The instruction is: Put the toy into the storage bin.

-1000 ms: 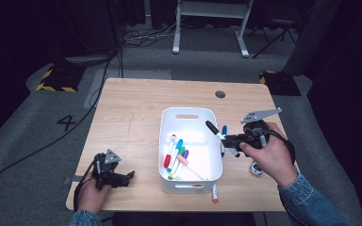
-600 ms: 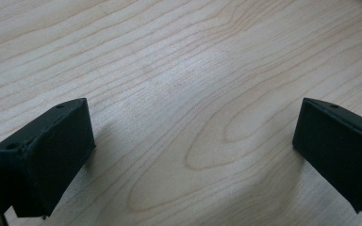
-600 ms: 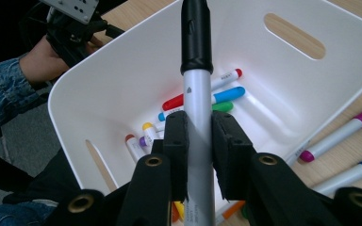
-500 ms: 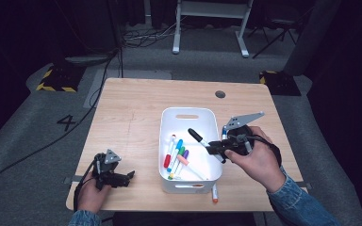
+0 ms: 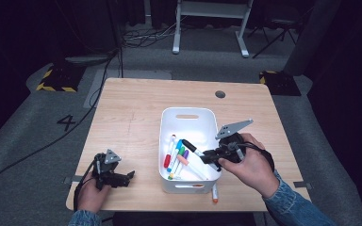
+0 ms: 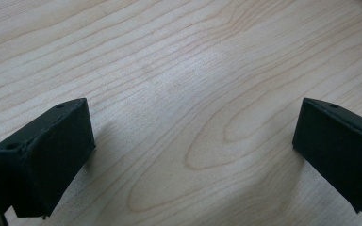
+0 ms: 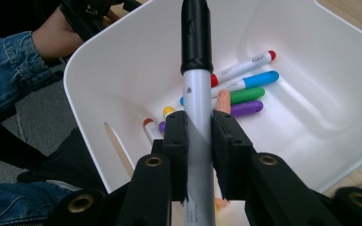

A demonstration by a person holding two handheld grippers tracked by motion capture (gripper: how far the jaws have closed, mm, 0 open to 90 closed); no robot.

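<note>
A white bin [image 5: 188, 114] [image 7: 311, 56] stands at the table's middle with several coloured markers [image 5: 176, 155] [image 7: 242, 89] lying in it. My right gripper [image 5: 211, 157] [image 7: 199, 136] hangs over the bin's right side, shut on a white marker with a black cap [image 5: 193, 149] [image 7: 196, 84]. That marker points left over the bin's inside. My left gripper [image 5: 125, 176] [image 6: 188, 155] rests low at the table's front left corner, held by a hand. Its jaws stand wide open over bare wood, nothing between them.
An orange-tipped marker [image 5: 214, 193] lies on the wooden table [image 5: 132, 113] just in front of the bin's right corner. A dark round grommet [image 5: 220, 94] sits near the far edge. Grey floor, cables and a white frame lie beyond the table.
My right gripper has carried the black-capped marker leftward, from beside the bin's right rim to over its inside, and a little lower. The left gripper has stayed put.
</note>
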